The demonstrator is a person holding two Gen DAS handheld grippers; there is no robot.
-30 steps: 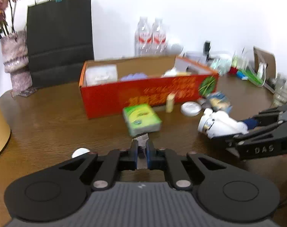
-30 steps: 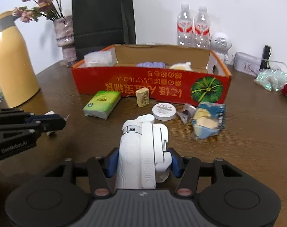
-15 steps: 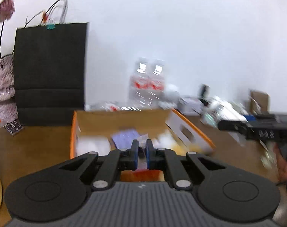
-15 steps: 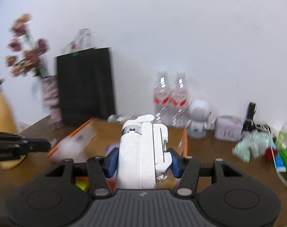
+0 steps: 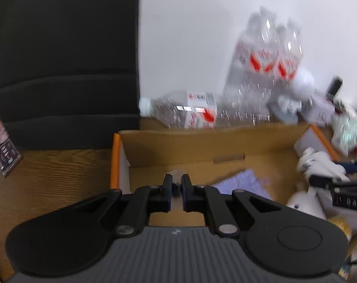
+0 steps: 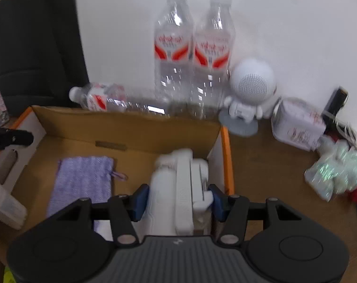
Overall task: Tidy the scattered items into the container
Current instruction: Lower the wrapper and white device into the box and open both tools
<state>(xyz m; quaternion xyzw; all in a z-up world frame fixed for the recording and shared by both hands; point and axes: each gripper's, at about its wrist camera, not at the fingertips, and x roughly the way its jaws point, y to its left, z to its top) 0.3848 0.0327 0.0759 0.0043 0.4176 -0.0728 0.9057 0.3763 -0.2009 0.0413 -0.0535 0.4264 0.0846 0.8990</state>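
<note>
- right gripper: blue pads clamped on both flanks of a white gadget, held over the right end of the box, just inside its orange edge.
- gadget: rigid moulded plastic in stepped parts, probably light; smooth, so likely to slip or twist if the clamp eases; best held across the broad flat sides, as now, and set down low rather than dropped.
- left gripper: fingers nearly shut with a narrow gap; something small and pale seems pinched there, too blurred to name, so cannot tell whether gripping.
- left gripper poised over the box's left half, right gripper visible at its far right.
- already on the box floor: a purple knit pouch, soft and flat.
- behind the box: two upright bottles, one lying, a small white speaker.
</note>
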